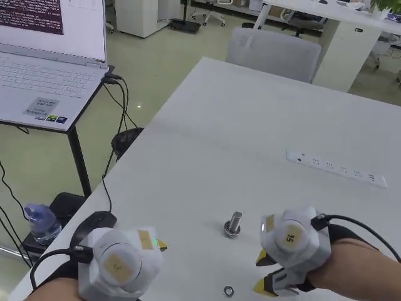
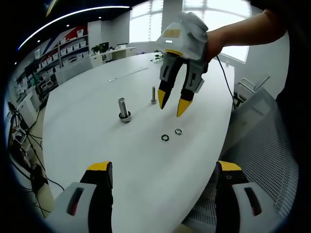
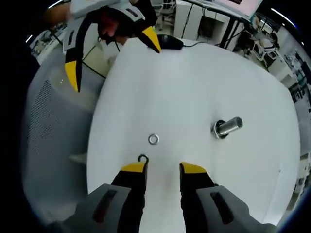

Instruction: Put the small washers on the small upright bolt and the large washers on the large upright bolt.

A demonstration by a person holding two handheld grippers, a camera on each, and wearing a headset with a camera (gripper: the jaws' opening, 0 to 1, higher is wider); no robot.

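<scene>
The large upright bolt (image 1: pixel 233 224) (image 2: pixel 123 109) (image 3: pixel 227 127) stands on the white table (image 1: pixel 250 125). A thinner small bolt (image 2: pixel 153 94) stands just beyond it. Two washers lie flat near the table's front edge: a silver washer (image 2: pixel 179 131) (image 3: pixel 153 139) (image 1: pixel 228 291) and a darker ring (image 2: pixel 165 138) (image 3: pixel 143 158). My right gripper (image 1: pixel 263 273) (image 2: pixel 173 103) (image 3: pixel 163 168) hovers open over them, its left fingertip right beside the dark ring. My left gripper (image 1: pixel 153 251) (image 2: pixel 164 168) (image 3: pixel 112 58) is wide open and empty, off to the side of the washers.
A white power strip (image 1: pixel 335 167) lies on the table's far right. A grey chair (image 1: pixel 272 53) stands at the far end. A laptop (image 1: pixel 44 75) sits on a side stand to the left, with cables and a bottle (image 1: pixel 41 222) below it.
</scene>
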